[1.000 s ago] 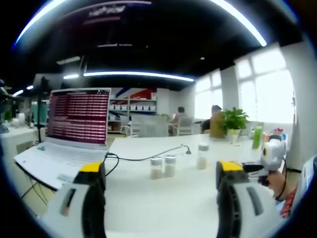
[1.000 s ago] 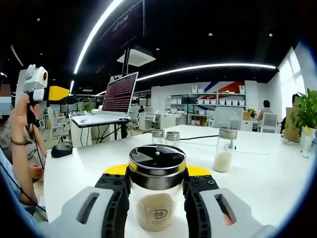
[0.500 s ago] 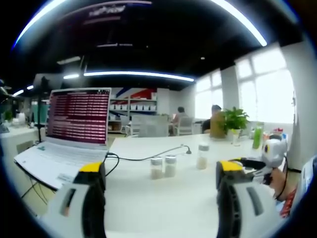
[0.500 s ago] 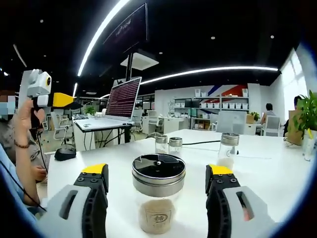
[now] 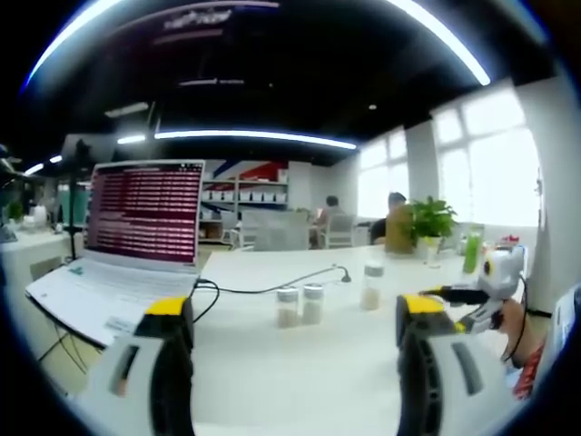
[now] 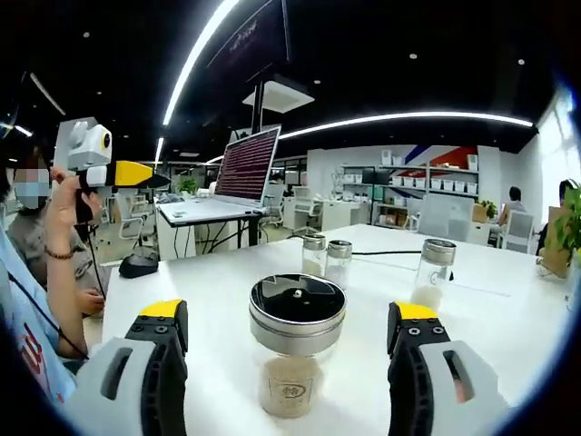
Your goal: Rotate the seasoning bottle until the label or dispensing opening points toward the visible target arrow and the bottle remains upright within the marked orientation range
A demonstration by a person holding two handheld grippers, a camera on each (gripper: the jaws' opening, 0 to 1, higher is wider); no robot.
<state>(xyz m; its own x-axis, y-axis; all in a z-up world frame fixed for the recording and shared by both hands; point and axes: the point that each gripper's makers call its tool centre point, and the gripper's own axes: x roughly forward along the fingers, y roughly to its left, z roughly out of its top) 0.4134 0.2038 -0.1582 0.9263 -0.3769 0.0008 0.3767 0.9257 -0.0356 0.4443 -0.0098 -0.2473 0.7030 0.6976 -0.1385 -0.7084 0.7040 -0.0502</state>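
Now upright seasoning bottle (image 6: 297, 352) — between parted right tongs (image 6: 292, 327).

Bare desk (image 6: 508, 318) is left around the seasoning bottle (image 6: 296, 350). Farther off, passage is blocked by three small jars (image 6: 338, 262) and a cable (image 6: 390, 252).

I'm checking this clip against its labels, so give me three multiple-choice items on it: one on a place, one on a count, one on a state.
1. Where does the clear glass seasoning jar with the dark lid stand in the right gripper view?
A. Between the right gripper's jaws
B. On the open laptop
C. Beside the potted plant

2. How many smaller glass shaker bottles stand further back on the white table?
A. One
B. Three
C. Five

3. How is the right gripper?
A. Shut on the jar
B. Open, jaws clear of the jar
C. Holding a cable

Answers: 1 A, the jar sits midway between the two yellow-tipped jaws. 2 B, a pair plus a single taller one. 3 B, gaps show on both sides of the jar.
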